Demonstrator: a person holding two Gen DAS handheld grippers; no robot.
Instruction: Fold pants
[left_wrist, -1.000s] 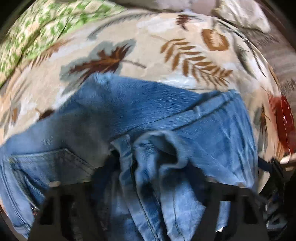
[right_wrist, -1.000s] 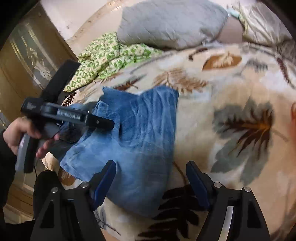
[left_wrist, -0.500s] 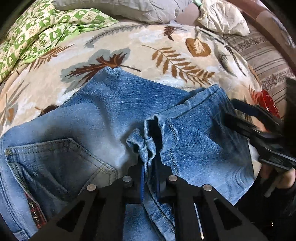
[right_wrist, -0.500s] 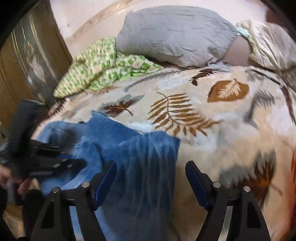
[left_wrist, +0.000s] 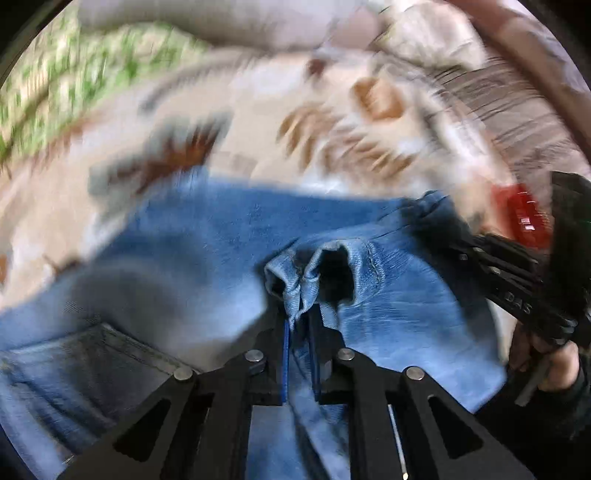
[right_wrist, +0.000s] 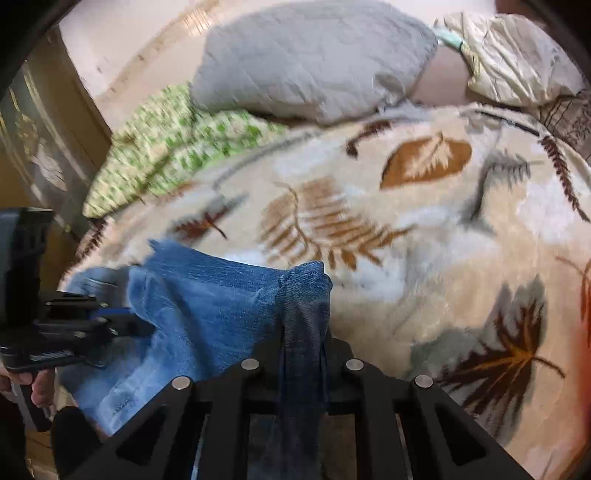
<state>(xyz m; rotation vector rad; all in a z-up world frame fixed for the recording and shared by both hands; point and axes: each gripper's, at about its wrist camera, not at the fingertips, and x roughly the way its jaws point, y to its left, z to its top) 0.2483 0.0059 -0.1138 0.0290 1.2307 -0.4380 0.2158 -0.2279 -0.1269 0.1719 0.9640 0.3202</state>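
Across the leaf-printed cream blanket (right_wrist: 424, 229), near its left edge, blue denim pants (left_wrist: 229, 236) are lying while the left gripper (left_wrist: 300, 325), jaws easing open, and right gripper (right_wrist: 303, 343), jaws closing, are pinching bunched folds that are probably thin enough to slip free.

Two close wrist views, steeply downward, both over jeans (left_wrist: 229, 236) on bedspread (right_wrist: 424, 236).

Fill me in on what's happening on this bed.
A person is folding blue jeans on a leaf-print blanket, with a gripper in each hand. The left gripper pinches a bunched fold of denim, its jaws easing slightly open. The right gripper is closing on the fabric's edge. No fold is finished.
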